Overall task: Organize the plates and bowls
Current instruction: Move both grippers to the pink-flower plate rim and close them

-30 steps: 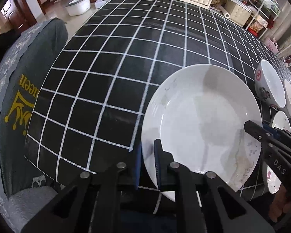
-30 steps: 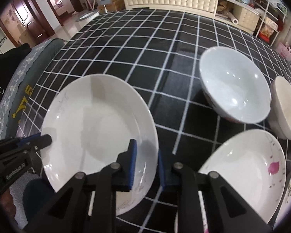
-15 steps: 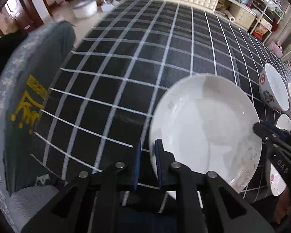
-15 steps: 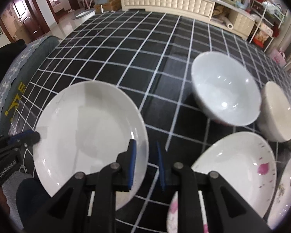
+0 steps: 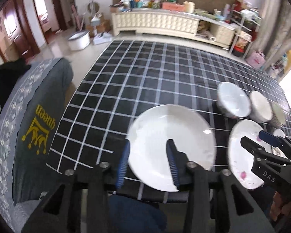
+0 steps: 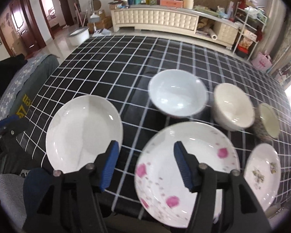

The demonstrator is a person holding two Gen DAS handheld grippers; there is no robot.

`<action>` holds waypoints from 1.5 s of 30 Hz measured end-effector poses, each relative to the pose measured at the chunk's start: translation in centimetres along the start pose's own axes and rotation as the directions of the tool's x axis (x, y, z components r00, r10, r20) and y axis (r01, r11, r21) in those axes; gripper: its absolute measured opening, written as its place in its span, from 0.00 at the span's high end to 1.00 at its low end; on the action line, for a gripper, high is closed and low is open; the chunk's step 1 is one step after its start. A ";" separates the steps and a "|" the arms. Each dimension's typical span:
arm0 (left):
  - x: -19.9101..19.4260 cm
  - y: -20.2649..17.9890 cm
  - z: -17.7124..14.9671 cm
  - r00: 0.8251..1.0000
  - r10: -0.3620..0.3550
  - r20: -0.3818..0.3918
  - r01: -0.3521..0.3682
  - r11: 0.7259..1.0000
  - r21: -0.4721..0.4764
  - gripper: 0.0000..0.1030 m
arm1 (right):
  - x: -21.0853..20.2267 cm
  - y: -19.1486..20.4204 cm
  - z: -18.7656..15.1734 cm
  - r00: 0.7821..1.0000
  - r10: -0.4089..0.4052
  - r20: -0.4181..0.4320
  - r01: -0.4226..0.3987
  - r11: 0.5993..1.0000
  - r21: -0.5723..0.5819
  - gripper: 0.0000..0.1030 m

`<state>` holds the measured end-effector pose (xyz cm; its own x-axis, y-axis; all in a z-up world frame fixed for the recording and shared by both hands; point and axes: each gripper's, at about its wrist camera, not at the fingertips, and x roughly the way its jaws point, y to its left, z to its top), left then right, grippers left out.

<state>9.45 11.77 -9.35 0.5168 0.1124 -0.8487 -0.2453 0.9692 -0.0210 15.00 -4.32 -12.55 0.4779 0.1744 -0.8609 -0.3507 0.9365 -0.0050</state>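
Observation:
A plain white plate [image 5: 170, 147] lies flat on the black checked tablecloth [image 5: 145, 81] near its front edge. My left gripper [image 5: 148, 145] hangs above the plate's left rim, jaws opening, pads touching nothing. My right gripper [image 6: 145, 145] is also opening, empty, over the gap between the white plate [image 6: 83, 132] and a pink-flowered plate [image 6: 186, 161]. Behind stand a pale white bowl [image 6: 176, 93], a cream bowl [image 6: 233, 104] and a small patterned bowl [image 6: 267, 120]. Each gripper shows in the other's view: the right gripper [image 5: 252, 137], the left gripper [image 6: 17, 122].
A small flowered plate [image 6: 262, 170] lies at the front right corner. A grey chair cover with a yellow print [image 5: 38, 128] stands against the table's left side. Beyond the table are a cream cabinet [image 6: 155, 21] and a white basin [image 6: 78, 36] on the floor.
Both grippers were shut on the white plate's rim, one on each side. They have let go, spread their jaws and risen up and back, and the plate now rests on the cloth.

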 end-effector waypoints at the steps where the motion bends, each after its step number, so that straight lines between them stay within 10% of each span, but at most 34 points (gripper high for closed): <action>1: -0.4 -0.9 -0.1 1.000 -0.014 0.007 0.013 1.000 0.019 0.64 | -0.4 -0.3 -0.2 1.000 -0.005 0.003 0.005 1.000 0.006 0.38; 13: 0.2 -10.3 -2.2 0.996 -0.078 -0.038 0.083 0.984 0.157 0.55 | -4.0 -7.8 -3.9 0.996 -0.083 0.021 0.081 0.992 0.095 0.32; 31: 7.5 -15.2 -2.3 0.950 -0.225 -0.218 0.255 0.959 0.121 0.56 | 1.6 -13.9 -5.0 0.996 -0.040 -0.079 0.053 0.984 0.168 0.32; 45: 11.3 -15.4 -2.2 0.932 -0.221 -0.286 0.259 0.960 0.104 0.87 | 5.3 -14.8 -4.2 0.991 -0.036 -0.129 0.054 0.989 0.141 0.56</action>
<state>17.30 -2.31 -19.78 0.3011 -0.1717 -0.9380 -0.0166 0.9826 -0.1852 19.40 -18.54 -19.19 0.3820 0.0996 -0.9188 -0.2072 0.9781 0.0199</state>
